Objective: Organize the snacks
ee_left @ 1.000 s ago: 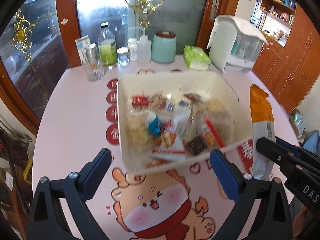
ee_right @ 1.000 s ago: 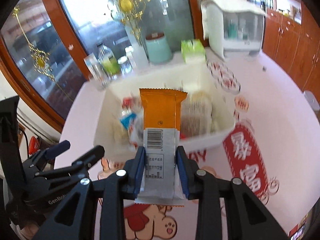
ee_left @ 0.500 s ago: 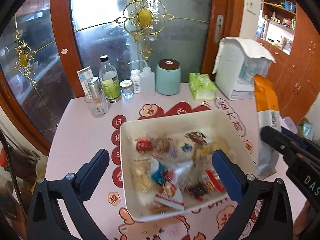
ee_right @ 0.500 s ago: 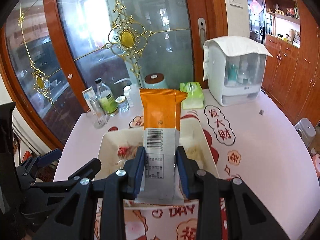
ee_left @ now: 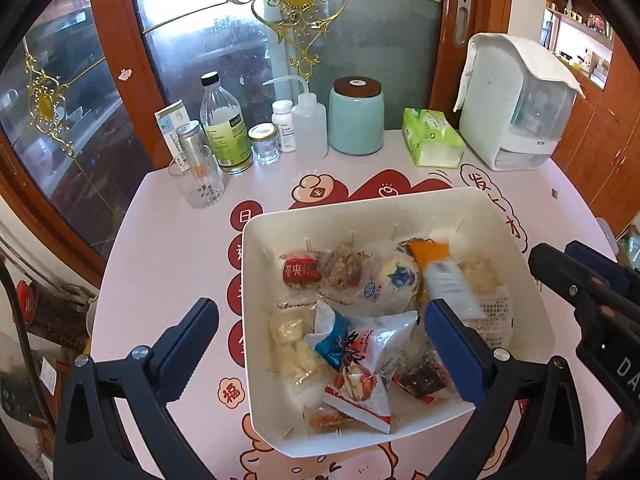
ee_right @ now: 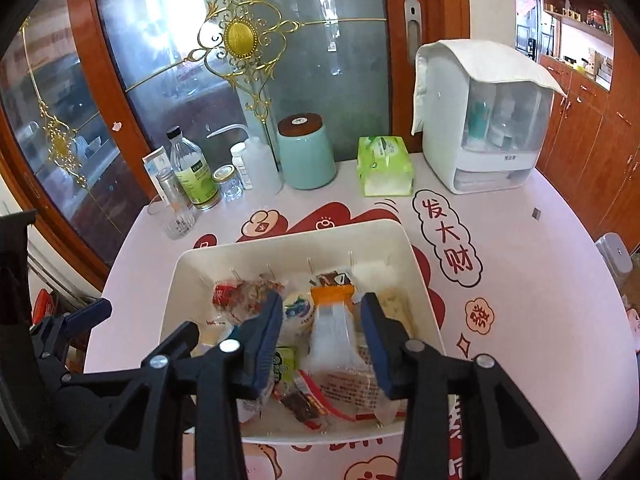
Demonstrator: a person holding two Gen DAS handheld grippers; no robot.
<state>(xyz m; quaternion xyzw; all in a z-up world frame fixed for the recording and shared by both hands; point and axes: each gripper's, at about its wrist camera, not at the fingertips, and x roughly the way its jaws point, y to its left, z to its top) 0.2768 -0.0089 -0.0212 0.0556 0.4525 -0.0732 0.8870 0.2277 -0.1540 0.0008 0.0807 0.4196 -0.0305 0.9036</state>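
Your pink table [ee_right: 520, 280] carries the white bin [ee_right: 416, 264], full of wrapped snacks. The orange-topped packet [ee_right: 334, 320] lies in the bin among them, below and between your right gripper [ee_right: 320, 320] fingers; the jaws have just been opening and no longer press it. Your left gripper [ee_left: 320, 344] hangs wide open over the bin's near left corner, gripping nothing.

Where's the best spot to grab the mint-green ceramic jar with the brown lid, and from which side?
Grip the mint-green ceramic jar with the brown lid across its straight cylindrical wall, coming level from the table's front: it stands upright, and the squeeze bottle crowds its left.
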